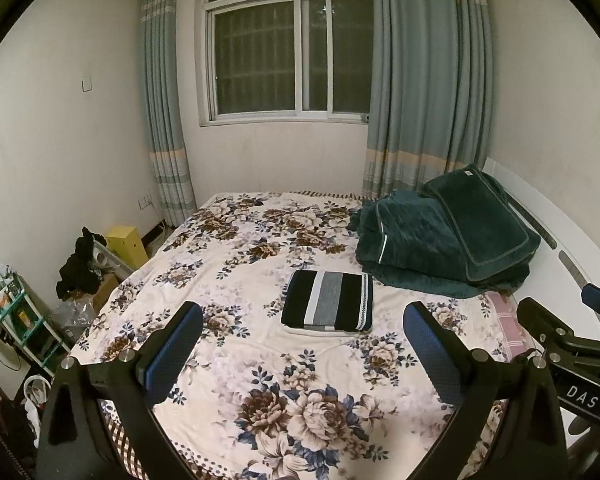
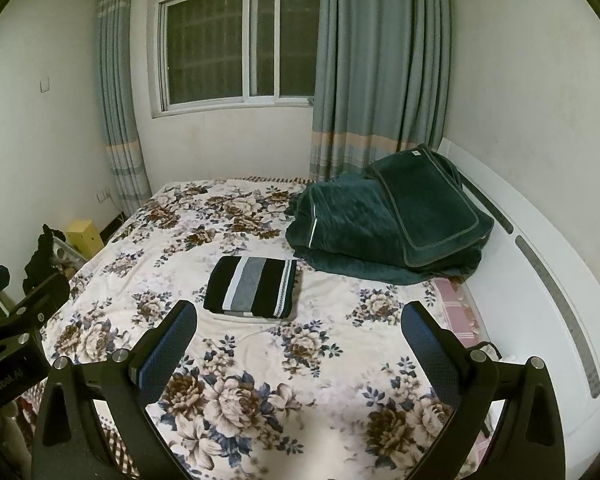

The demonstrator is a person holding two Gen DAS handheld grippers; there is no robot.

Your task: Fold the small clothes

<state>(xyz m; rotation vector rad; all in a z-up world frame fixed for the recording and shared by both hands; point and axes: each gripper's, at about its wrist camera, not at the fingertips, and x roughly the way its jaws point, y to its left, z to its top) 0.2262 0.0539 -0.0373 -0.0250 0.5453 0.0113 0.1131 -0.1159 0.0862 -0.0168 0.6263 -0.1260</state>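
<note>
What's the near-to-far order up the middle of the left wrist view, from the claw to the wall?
Left claw, open → floral bedsheet → folded striped garment → far edge of the bed → window.

Bare floral bedspread lies open all round, except the green quilt heap (far right).
</note>
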